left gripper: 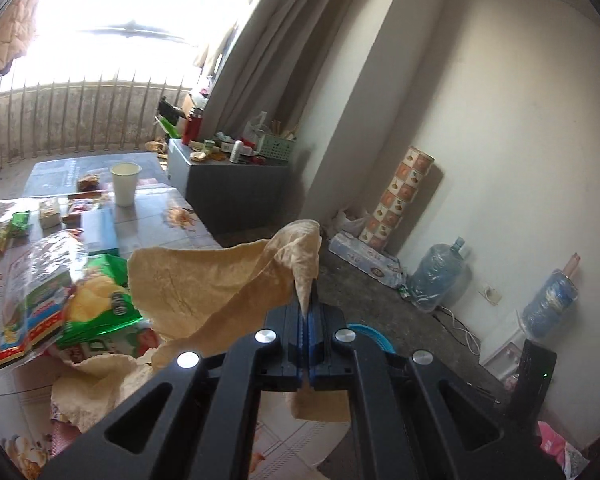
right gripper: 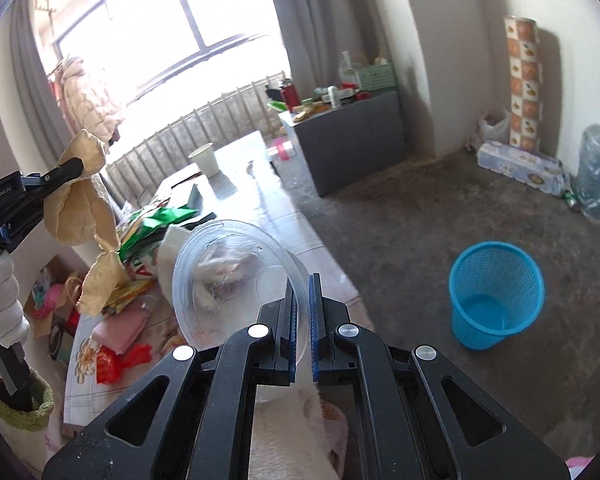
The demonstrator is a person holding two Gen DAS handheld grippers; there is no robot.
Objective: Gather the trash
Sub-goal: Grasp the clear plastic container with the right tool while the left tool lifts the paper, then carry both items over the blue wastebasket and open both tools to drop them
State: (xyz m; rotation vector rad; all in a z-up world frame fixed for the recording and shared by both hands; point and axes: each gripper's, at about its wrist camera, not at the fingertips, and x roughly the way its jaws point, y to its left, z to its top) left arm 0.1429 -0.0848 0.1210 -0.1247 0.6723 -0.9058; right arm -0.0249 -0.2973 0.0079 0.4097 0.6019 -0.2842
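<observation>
**A:** Where was the bin from where you stood?

**B:** The blue basket (right gripper: 496,296) stood on the floor, off to the right of the right gripper (right gripper: 302,316) and a little ahead of its fingers, mouth up and apparently empty. I'd say that hand was the nearer of the two, so it looked like the one to drop first.

**A:** And what did it carry?

**B:** A clear plastic bowl (right gripper: 227,276), tipped on edge, its rim pinched between the clenched fingers. The bowl hung to the left of them, on the side away from the basket, so the hand would have had to swing right to bring it over the opening.

**A:** The other hand?

**B:** The left gripper (left gripper: 308,312) was clamped on a crumpled tan paper sheet (left gripper: 203,284). The paper's long side trailed left and down from the fingers towards the tabletop (left gripper: 203,208), where snack wrappers (left gripper: 95,304) and a paper cup (left gripper: 124,184) lay.

**A:** Did it see the basket?

**B:** Barely. Only a blue sliver of rim showed just right of its fingers, behind the gripper body. The right camera showed the whole basket, and also the left gripper from the side, held in a white-gloved hand (right gripper: 1,304). The left one showed more of the tabletop's litter.
</observation>
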